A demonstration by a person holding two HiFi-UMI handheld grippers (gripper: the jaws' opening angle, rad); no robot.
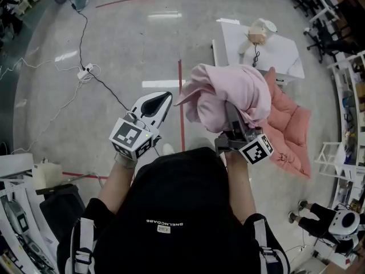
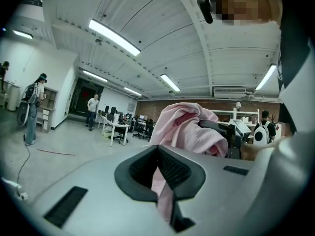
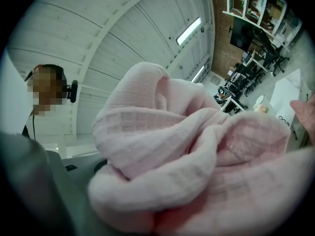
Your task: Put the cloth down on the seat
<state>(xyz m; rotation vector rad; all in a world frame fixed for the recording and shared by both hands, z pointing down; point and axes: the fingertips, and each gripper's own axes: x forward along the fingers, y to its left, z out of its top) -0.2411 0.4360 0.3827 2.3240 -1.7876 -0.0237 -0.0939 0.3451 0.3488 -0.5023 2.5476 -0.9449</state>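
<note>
A crumpled pink cloth (image 1: 228, 93) is held up in the air in front of me. My right gripper (image 1: 232, 117) comes up under it, with its jaws buried in the thick wad, which fills the right gripper view (image 3: 197, 156). My left gripper (image 1: 165, 99) sits to the left of the bundle, at its edge. In the left gripper view its jaws (image 2: 165, 188) are shut on a narrow strip of the cloth (image 2: 189, 132). The seat, a salmon-pink padded cushion (image 1: 293, 130), lies on the floor to the right, partly hidden behind the cloth.
A white table (image 1: 279, 53) with small objects stands beyond the cushion. A red line (image 1: 181, 104) runs along the floor and a cable with a power strip (image 1: 85, 72) lies at the left. A shelf (image 1: 348, 90) and a small white robot (image 1: 342, 221) are at the right.
</note>
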